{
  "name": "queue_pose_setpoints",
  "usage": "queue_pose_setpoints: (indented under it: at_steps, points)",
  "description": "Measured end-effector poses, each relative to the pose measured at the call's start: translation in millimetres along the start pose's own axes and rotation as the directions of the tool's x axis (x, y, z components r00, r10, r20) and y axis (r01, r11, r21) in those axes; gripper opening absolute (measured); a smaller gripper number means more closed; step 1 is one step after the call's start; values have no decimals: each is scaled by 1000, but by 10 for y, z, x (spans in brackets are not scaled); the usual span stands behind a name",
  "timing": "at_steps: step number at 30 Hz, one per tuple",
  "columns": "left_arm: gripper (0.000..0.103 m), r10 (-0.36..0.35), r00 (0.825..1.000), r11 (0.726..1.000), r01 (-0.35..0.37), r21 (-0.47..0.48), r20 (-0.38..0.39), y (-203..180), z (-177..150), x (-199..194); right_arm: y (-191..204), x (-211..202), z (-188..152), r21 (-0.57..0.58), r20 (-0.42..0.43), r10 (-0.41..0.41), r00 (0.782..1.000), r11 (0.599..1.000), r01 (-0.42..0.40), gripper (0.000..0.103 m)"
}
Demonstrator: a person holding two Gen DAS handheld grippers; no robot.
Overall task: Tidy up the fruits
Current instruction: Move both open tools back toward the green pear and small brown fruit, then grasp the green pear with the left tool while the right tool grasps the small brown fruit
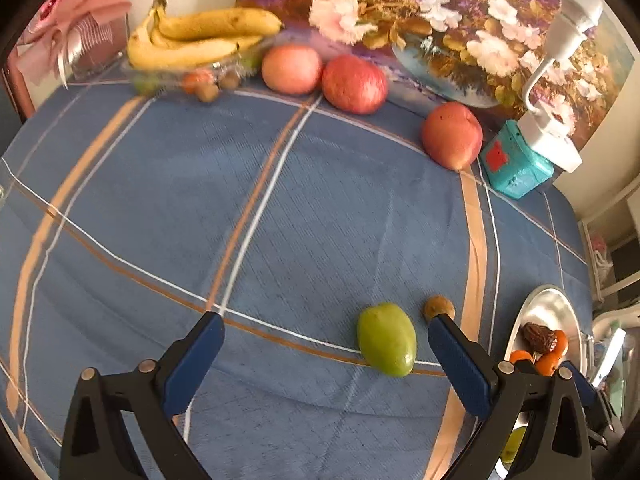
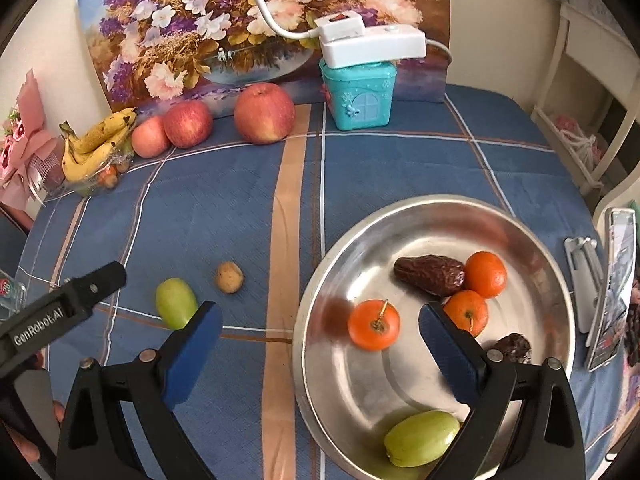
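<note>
My left gripper (image 1: 326,330) is open and empty above the blue checked cloth. A green jujube (image 1: 386,339) lies just inside its right finger, and a small brown walnut (image 1: 439,308) lies at that finger's tip. My right gripper (image 2: 320,320) is open and empty above the near left rim of a steel bowl (image 2: 400,216). The bowl holds three small oranges (image 2: 373,324), a brown date (image 2: 430,275), another dark date (image 2: 513,347) and a green jujube (image 2: 422,438). The loose green jujube (image 2: 176,303) and the walnut (image 2: 229,277) also show in the right wrist view.
Three red apples (image 2: 264,113) and a banana bunch (image 2: 98,142) on a clear tray stand along the far edge by a flower painting. A teal house-shaped box (image 2: 358,94) carries a white lamp base. A phone on a stand (image 2: 612,288) is right of the bowl.
</note>
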State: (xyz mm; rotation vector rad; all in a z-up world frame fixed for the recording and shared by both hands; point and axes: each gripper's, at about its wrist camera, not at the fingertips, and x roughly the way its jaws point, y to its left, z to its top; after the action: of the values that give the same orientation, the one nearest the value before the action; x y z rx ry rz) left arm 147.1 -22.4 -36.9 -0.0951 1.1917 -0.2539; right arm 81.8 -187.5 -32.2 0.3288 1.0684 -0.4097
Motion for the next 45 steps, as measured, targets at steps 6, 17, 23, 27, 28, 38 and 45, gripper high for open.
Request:
queue_pose_setpoints:
  at_steps: [6,17,23,27,28,38,45]
  points:
    - [103,-9,1000,999,8,-34,-21,-8,-13,90,37,84,8,-11,-11,-12,1000,1000,12,99]
    - [103,8,1000,991,-6,-135,9,138,171,70,115,146,117,-5,5,44,999,999,-44,99]
    - [103,-5,1000,988,7,-153,15,153,273,67,215,150,221,-42,30,62,998,997,-61,99]
    - [103,-5,1000,989,8,-147,24,118,348,69,317,165,298,-72,46,62,997,996,-59,99]
    - [103,-7,1000,989,11,-150,28,122,366,65,336,176,314,-75,47,64,997,995,-60,99]
    - [102,-87,995,974,76,-214,-44,193,332,233,460,342,406,-95,37,75,996,993,-71,95]
    - [90,-151,981,972,124,-200,-125,39,223,361,484,527,345,-87,-25,113,993,990,-115,67]
